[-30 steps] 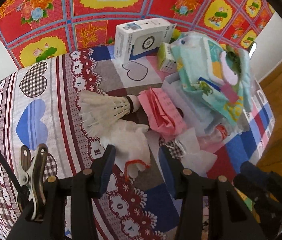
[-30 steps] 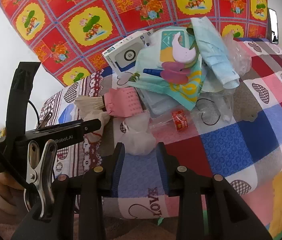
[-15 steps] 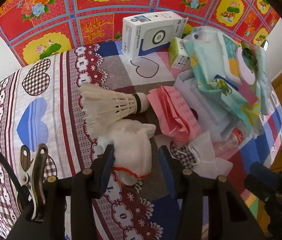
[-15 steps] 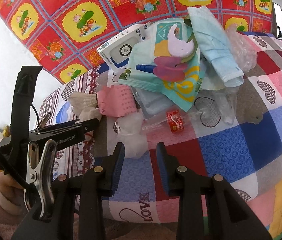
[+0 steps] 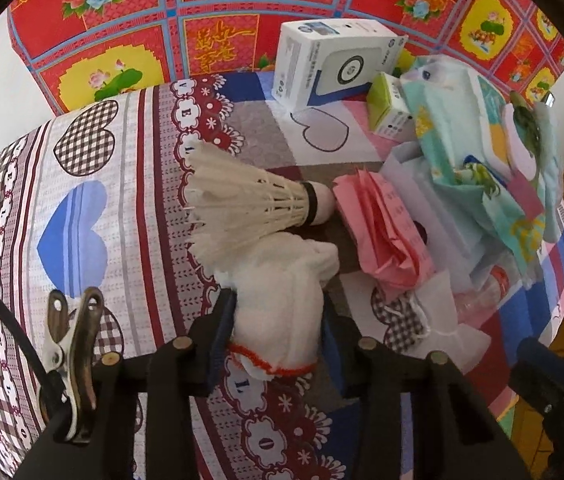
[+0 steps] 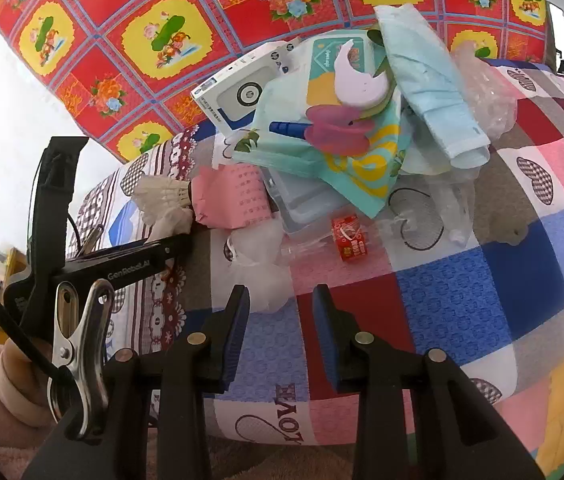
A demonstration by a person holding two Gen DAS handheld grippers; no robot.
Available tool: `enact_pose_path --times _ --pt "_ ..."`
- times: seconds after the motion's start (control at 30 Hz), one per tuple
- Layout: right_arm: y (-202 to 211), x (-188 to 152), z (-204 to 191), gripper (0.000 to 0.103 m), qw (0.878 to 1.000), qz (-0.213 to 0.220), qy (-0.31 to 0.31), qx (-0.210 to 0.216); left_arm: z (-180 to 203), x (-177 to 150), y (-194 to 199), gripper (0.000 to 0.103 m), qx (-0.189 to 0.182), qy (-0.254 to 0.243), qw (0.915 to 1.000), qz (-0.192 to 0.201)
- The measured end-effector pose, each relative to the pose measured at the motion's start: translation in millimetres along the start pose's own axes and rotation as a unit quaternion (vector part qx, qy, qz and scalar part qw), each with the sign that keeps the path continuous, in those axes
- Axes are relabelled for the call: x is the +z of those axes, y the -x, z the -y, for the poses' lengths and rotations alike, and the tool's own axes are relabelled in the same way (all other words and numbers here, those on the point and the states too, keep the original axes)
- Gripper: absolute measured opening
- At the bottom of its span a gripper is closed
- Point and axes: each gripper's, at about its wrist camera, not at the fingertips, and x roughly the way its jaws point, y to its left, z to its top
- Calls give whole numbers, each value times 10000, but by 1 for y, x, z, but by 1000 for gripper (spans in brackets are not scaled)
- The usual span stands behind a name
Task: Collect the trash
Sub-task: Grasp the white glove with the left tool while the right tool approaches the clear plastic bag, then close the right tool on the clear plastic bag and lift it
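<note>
On the heart-patterned bedspread (image 5: 74, 232), my left gripper (image 5: 278, 320) was closing around a white cotton glove (image 5: 282, 300), soft and light, mid-body. My right gripper (image 6: 282, 312) hung part-open, empty.

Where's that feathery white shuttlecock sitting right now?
In the left wrist view, the shuttlecock lies mid-frame on the patterned cloth, its cork tip against the pink paper, just beyond the white glove.

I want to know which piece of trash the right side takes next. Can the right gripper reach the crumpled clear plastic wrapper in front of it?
Probably yes. The right gripper is open and empty, and the crumpled clear plastic wrapper lies just beyond its fingertips on the patchwork cloth, with nothing between them.
</note>
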Motion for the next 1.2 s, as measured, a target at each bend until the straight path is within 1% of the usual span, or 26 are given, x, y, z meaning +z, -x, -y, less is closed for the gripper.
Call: enact_pose_path --times 0.07,0.17,0.27,0.4,0.57,0.63,0.7,0.77,0.83,1.07,1.2 --pt "-1 0 -1 34 10000 -7 15 1 -2 -2 2 32 -27 -41 10000 47" --pt "-3 0 -4 34 10000 -43 28 18 -7 -4 9 27 -150 -43 9998 110" --pt "-8 -1 -7 34 9999 -112 27 45 -11 -7 18 25 -309 -12 9994 131" --pt "-14 0 -13 34 9998 -172 107 54 -13 -12 27 25 -411 -30 9990 157" --pt "-22 3 -20 35 9995 -213 213 -29 -20 -17 36 25 -441 -46 9988 213" --pt "-27 4 -24 44 9993 -235 291 -79 -22 -18 40 25 -516 -41 9985 205" --pt "-33 5 -26 45 9989 -268 356 -148 -25 -20 43 25 -626 -43 9978 206" --pt "-38 6 -28 46 9985 -301 405 -195 -27 -22 45 25 -793 -64 9967 164" --pt "-43 7 -29 46 9983 -331 419 -229 -28 -24 45 25 -848 -132 9962 133" --pt "-57 7 -28 46 9979 -416 399 -280 -29 -34 44 26 -933 -331 9951 -4" --pt "-63 6 -28 46 9978 -427 393 -334 -32 -37 44 31 -900 -411 9951 -55"
